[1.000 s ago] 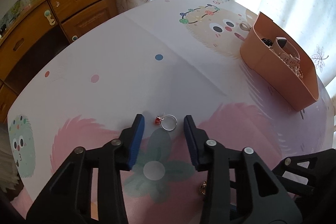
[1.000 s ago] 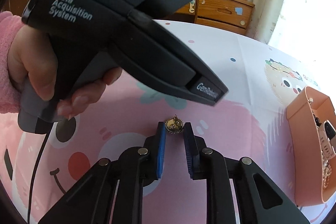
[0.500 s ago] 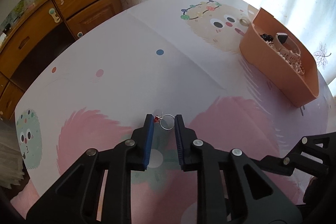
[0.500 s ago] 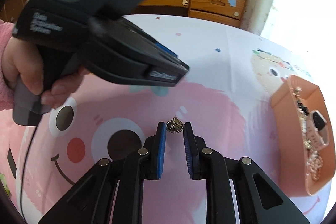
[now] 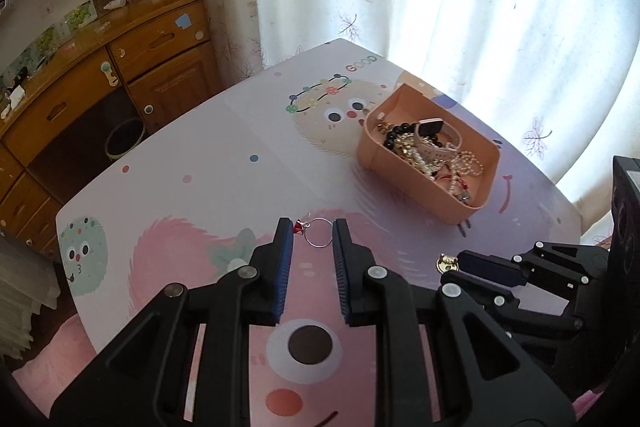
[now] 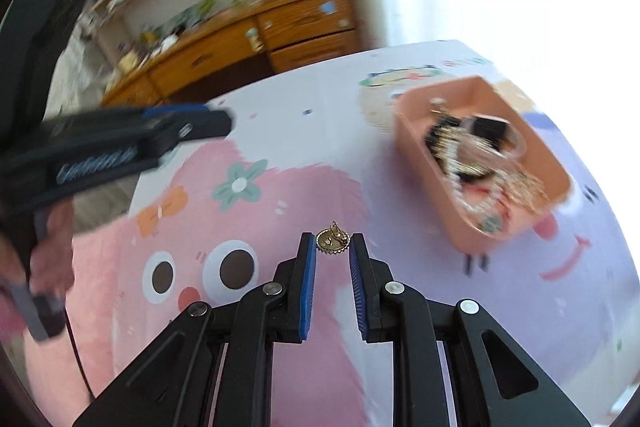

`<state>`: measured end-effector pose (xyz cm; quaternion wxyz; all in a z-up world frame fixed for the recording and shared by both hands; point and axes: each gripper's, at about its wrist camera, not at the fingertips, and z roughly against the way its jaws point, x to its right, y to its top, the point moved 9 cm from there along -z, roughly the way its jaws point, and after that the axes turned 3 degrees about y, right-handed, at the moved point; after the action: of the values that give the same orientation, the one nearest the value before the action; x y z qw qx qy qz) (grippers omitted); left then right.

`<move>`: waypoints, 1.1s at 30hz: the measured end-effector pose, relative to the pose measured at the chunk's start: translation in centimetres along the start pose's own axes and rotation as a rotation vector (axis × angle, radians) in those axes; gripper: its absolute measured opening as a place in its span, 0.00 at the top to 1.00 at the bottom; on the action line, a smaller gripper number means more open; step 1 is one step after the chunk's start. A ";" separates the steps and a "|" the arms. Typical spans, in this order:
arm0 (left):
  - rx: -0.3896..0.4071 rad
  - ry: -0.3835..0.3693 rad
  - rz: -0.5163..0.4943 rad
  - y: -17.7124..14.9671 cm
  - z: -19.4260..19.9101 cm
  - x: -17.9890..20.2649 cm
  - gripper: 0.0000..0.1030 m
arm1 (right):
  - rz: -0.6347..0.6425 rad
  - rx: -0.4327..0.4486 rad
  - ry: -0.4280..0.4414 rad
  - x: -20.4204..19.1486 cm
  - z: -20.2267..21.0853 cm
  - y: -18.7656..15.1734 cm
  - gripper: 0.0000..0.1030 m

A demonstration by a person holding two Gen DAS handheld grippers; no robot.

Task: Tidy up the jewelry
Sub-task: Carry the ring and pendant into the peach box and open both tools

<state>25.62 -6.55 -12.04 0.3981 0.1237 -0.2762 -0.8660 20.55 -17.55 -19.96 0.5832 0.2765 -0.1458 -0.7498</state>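
Left wrist view shows the left gripper (image 5: 313, 239) closed on a silver hoop earring (image 5: 319, 233), lifted off the table (image 5: 240, 147). The right gripper (image 6: 333, 247) likewise pinches a gold earring (image 6: 333, 239) at its tips. Ahead and to the right of both sits the peach tray (image 5: 404, 183), already heaped with beads, pearls and a watch. Both earrings are not yet dropped in; by my reading, little else remains.

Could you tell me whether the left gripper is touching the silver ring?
Touching. In the left wrist view the ring spans the gap in the left gripper, its rim against both blue pads, above the table.
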 end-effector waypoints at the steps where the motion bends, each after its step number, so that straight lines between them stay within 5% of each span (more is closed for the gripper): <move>1: 0.004 -0.013 0.005 -0.3 0.7 0.8 0.83 | -0.023 0.008 -0.010 0.8 1.0 -0.2 0.84; 8: -0.003 -0.115 0.075 -2.0 3.4 6.1 0.83 | -0.200 0.058 -0.028 4.0 9.3 -2.9 0.84; 18: -0.059 -0.113 0.070 -2.0 5.2 13.7 0.83 | -0.328 0.067 0.034 9.6 14.9 -3.3 0.84; 33: -0.051 0.006 0.249 5.2 0.4 17.3 0.83 | -0.100 -0.017 0.162 17.3 14.7 4.8 0.83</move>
<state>17.38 -22.31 -8.57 0.5063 0.0812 -0.2662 -0.8162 12.87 -36.96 -9.74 0.5573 0.3383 -0.0778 -0.7543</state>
